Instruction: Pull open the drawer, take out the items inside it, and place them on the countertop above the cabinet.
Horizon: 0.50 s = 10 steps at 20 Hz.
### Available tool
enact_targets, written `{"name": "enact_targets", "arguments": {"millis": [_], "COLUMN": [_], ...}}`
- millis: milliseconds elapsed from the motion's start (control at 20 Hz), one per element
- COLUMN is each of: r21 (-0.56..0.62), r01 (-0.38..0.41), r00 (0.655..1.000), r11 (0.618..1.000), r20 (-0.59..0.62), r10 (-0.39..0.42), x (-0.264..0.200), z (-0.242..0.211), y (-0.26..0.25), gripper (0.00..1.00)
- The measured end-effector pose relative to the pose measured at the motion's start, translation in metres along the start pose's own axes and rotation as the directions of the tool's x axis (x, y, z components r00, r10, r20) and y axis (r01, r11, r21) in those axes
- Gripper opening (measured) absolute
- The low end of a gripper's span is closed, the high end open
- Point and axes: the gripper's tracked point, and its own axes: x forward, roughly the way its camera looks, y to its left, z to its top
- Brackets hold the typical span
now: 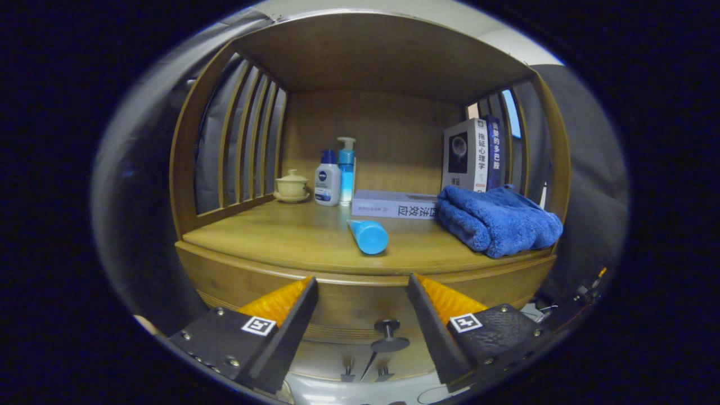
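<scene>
While the gripper (363,292) hangs released and empty, its fingers flank the drawer knob (388,335) just ahead, drawer front (354,306) looking closed. Countertop (292,239) carries a blue tube (368,236) and towel (498,219). Risk: fingers slipping off the small knob if closed off-centre.

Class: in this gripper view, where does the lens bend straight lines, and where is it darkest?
In the gripper view, fisheye distortion bows the countertop edge and cabinet posts; the shelf's upper recess is dimmest; the open gripper frames the dark drawer knob; the blue towel looks sharp.

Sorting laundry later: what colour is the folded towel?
Blue towel, gripper view; open claw nears drawer knob.
</scene>
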Motion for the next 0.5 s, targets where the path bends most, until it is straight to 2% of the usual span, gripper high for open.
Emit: {"name": "enact_targets", "arguments": {"millis": [500], "r21": [-0.022], "r01": [0.013], "r00": [1.0], "r11": [1.0], "r20": [-0.007], "r10": [-0.013], "x": [-0.0009], "z": [-0.0006], "y": [-0.0012], "gripper": [0.97]}}
